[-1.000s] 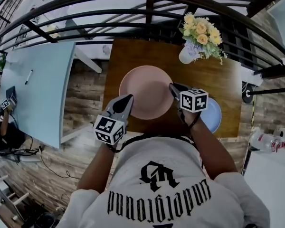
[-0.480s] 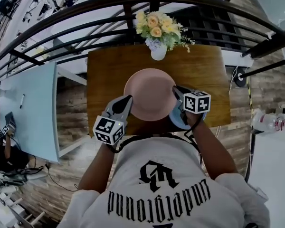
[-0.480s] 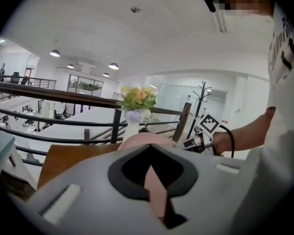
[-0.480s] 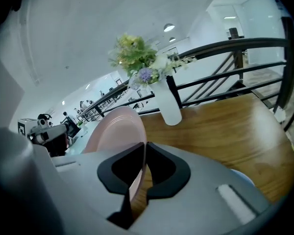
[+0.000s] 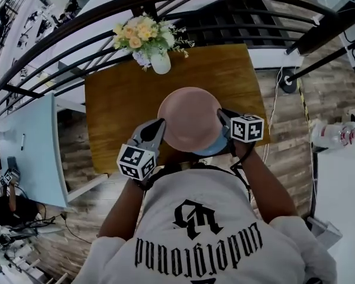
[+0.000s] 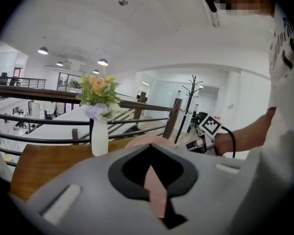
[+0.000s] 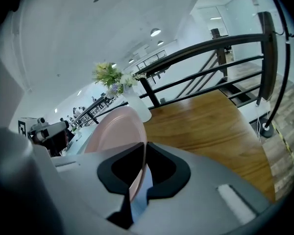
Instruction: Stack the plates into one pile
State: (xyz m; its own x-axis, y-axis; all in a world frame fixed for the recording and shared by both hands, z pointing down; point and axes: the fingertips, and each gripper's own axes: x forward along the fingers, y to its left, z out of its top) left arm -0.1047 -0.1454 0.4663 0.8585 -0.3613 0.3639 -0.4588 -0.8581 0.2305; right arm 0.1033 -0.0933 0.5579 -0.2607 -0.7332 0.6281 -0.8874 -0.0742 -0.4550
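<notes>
Smooth matt pink plate (image 5: 189, 116), grained wooden table (image 5: 119, 114)

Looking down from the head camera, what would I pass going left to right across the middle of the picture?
pale blue table → left gripper → pink plate, clamped at its rim by both grippers → right gripper. The blue plate peeking out beneath the pink one overlaps it, so it is left out.

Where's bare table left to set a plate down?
Bare wood left of the pink plate, below the vase, and the far right corner of the table. Crowded at the near edge: left gripper, right gripper, blue plate.
</notes>
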